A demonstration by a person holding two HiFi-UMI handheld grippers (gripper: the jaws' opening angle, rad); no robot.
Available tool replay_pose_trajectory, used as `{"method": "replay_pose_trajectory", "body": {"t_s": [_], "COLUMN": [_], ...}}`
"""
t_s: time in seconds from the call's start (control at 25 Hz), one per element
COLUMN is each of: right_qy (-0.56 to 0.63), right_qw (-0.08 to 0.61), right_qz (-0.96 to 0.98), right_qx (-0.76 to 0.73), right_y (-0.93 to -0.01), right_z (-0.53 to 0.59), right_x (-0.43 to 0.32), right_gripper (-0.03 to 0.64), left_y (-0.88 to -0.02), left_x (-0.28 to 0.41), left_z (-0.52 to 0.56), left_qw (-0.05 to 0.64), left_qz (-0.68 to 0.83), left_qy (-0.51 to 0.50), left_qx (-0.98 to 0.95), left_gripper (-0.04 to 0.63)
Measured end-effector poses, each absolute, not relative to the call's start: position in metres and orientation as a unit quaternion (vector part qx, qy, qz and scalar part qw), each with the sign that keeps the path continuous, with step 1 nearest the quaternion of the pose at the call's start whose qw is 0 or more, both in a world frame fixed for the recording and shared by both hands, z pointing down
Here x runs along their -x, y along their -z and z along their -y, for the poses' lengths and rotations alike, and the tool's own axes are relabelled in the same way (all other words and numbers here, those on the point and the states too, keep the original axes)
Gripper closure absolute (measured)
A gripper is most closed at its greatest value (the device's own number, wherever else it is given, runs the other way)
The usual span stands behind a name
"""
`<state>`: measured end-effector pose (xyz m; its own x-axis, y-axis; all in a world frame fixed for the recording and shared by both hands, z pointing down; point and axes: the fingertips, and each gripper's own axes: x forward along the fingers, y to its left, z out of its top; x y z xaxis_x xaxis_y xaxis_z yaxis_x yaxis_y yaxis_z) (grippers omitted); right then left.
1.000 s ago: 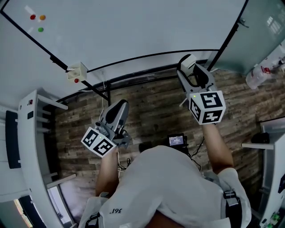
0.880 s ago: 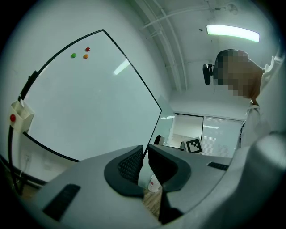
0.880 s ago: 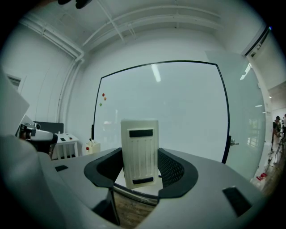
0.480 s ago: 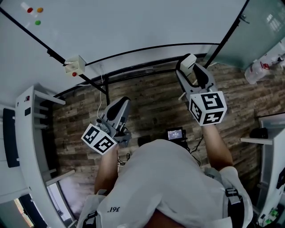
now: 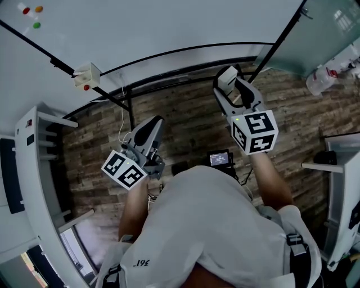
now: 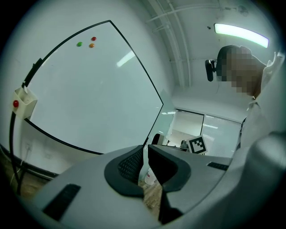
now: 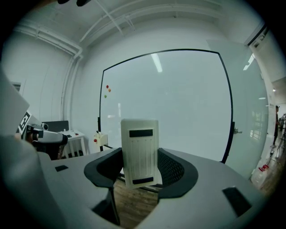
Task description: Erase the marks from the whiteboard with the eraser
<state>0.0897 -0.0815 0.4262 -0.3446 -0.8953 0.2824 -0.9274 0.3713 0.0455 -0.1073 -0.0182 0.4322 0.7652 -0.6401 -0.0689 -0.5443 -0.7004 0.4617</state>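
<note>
Wood floor [image 5: 191, 129] below, whiteboard [image 5: 169, 28] ahead. Right gripper [image 5: 235, 93] squeezing upright eraser [image 7: 140, 143]. Left gripper [image 6: 145, 163] closed, holding nothing.

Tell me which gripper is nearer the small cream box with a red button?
Left. The left gripper is below and right of the small cream box; the right gripper is much farther right.

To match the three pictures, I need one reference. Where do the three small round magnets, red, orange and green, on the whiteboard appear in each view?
Head view: the three small round magnets sit in the top left corner.
Left gripper view: upper left.
Right gripper view: left of centre.
Shared landmark: the small white box with a red dot on the whiteboard frame.
</note>
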Motion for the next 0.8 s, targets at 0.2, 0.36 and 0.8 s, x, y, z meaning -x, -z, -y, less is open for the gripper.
{"method": "replay_pose_trajectory", "body": {"t_s": [0.2, 0.36, 0.8], "right_qy": [-0.071, -0.077, -0.084], "right_qw": [0.130, 0.133, 0.140], "right_qz": [0.817, 0.816, 0.816], "right_qx": [-0.558, -0.557, -0.554], "right_y": [-0.436, -0.443, -0.448], "right_z": [0.077, 0.074, 0.072], "right_x": [-0.092, -0.093, -0.096], "right_gripper": [0.357, 0.357, 0.357], "left_y": [-0.440, -0.444, -0.443], "left_x": [0.099, 0.093, 0.084], "left_z": [0.015, 0.011, 0.009], "left_qw": [0.221, 0.227, 0.232], "left_qz": [0.316, 0.310, 0.304], "left_qy": [0.106, 0.106, 0.101], "left_qx": [-0.917, -0.917, -0.919], "left_gripper": [0.555, 0.555, 0.555]}}
